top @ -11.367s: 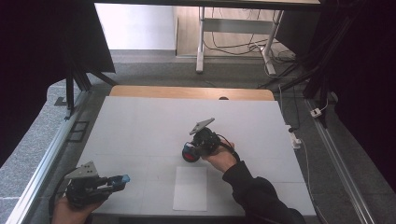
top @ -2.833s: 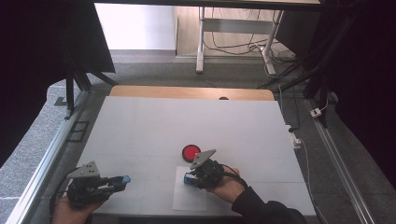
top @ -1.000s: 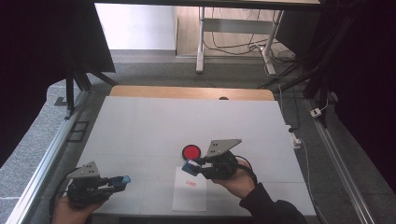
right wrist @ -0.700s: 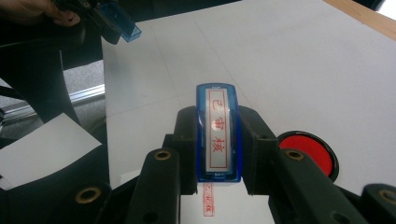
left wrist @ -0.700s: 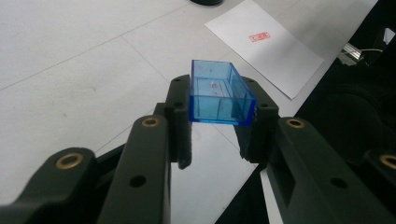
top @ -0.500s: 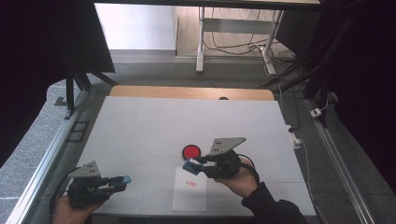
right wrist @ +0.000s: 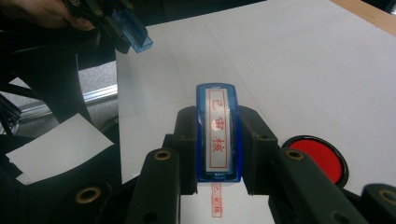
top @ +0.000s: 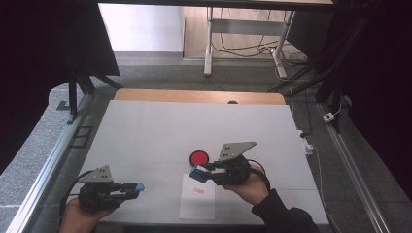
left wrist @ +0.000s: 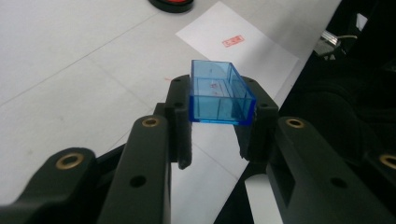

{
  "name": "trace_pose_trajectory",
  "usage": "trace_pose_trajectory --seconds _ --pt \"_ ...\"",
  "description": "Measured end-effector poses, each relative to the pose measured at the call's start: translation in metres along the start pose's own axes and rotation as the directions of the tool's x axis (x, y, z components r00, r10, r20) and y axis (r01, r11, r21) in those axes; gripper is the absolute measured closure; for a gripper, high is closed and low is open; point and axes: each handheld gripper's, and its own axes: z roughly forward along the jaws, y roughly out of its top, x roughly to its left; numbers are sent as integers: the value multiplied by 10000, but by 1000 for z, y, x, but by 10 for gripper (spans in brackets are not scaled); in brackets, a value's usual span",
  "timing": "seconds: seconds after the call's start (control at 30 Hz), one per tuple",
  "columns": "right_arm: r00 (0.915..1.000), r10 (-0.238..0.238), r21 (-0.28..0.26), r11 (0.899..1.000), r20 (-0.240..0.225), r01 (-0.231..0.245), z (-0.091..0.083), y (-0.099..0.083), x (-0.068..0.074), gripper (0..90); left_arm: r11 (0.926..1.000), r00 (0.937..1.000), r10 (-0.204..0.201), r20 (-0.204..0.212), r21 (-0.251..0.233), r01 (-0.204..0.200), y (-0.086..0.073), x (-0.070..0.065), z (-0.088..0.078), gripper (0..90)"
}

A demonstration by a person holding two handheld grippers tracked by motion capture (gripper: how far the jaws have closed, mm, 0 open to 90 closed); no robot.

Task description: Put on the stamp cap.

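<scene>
Both tools unmoved; right tool [top: 200,173] still clamps stamp [right wrist: 218,131].

Black tongs [left wrist: 217,135], brass screws

The right gripper [top: 197,173], closed on the blue stamp [right wrist: 217,132], was moved from the red ink pad [top: 198,157], against which it had been held at the earliest moment, back to the sheet of paper [top: 197,204]. It was then raised from the sheet and shifted towards the right side of the table. A red printed mark [top: 197,190] was left on the paper, just below and in front of the gripper's jaws, where none had been present. The ink pad, previously hidden beneath the gripper, was uncovered and was seen just beyond the jaw tips.
</scene>
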Motion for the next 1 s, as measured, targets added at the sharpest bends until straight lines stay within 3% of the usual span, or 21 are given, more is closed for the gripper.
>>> trace_pose_trajectory --seconds 0.23,0.43,0.73,1.0 --pt "9997 109 73 9999 -216 -108 0 1 -2 709 9994 9981 346 509 -85 -342 12 2 12 683" --pt "9994 33 -24 10000 -352 -34 -1 2 -1 709 9970 9908 756 1125 62 -767 25 4 26 683" --pt "9983 108 -178 9998 -569 -118 -1 1 -2 709 9886 9699 1454 1954 98 -1502 45 6 48 682" --pt "9977 87 -252 9996 -669 -104 -2 3 -1 709 9813 9523 1881 2401 -50 -1925 61 7 63 682"
